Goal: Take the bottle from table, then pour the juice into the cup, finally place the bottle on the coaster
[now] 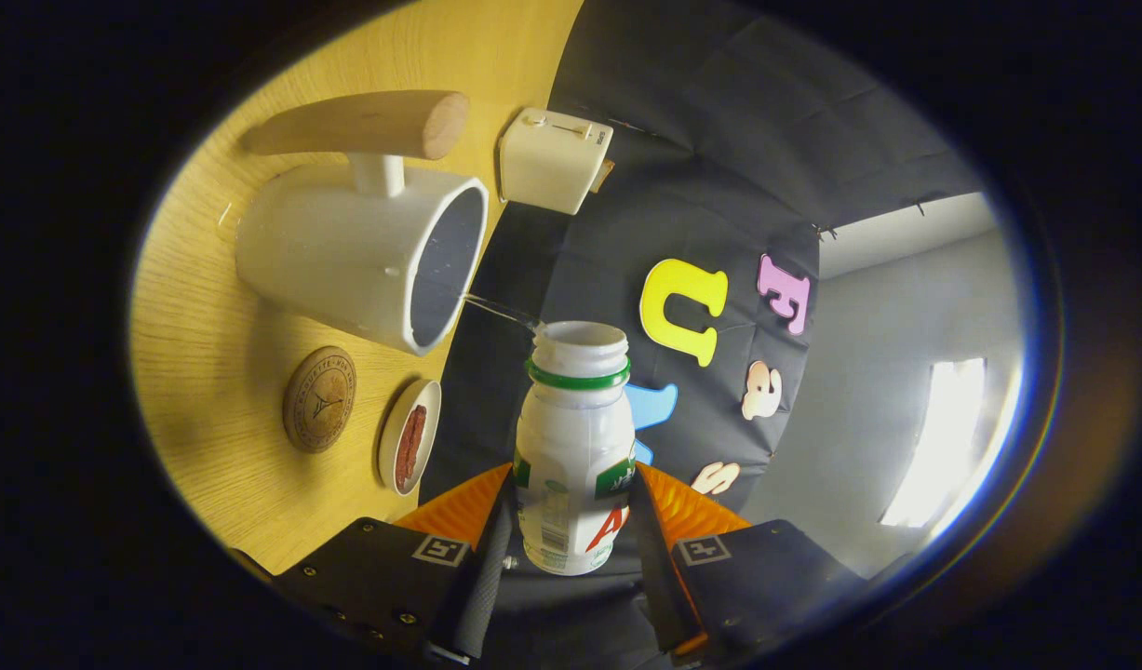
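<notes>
You see a white bottle (575,447) with green neck ring, white cup (347,251), brown coaster (319,398), yellow wood-grain counter (208,372).

Pretty dim overall, heavy fisheye bending near the rim. A bright window (943,437) blows out with glare; the desk (208,391) catches warm light, soft shadows under stuff. Center's sharp.

Hand-held gripper (571,521): black screwed housings with square tag markers.
</notes>
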`<state>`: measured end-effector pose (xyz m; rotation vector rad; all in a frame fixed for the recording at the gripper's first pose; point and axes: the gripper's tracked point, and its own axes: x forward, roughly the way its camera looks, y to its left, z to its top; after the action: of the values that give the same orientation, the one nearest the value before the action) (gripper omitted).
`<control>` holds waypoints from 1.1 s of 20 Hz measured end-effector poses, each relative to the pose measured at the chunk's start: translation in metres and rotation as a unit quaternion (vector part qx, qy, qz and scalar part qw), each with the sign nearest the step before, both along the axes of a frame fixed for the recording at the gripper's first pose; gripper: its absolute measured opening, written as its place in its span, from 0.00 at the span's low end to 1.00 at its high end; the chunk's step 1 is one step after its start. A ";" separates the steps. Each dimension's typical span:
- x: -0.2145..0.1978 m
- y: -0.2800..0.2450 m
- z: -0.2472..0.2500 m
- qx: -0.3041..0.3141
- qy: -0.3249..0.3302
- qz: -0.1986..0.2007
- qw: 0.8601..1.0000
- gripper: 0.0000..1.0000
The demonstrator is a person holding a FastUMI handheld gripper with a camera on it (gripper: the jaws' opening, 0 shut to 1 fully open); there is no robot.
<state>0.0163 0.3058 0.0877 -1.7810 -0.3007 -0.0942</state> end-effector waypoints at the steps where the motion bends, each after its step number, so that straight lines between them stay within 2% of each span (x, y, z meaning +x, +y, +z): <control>1: 0.001 0.000 0.000 -0.002 -0.001 0.000 1.000 0.66; 22: 0.004 0.001 0.002 -0.031 -0.005 -0.008 0.999 0.66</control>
<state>0.0207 0.3063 0.0898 -1.8448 -0.2983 -0.1063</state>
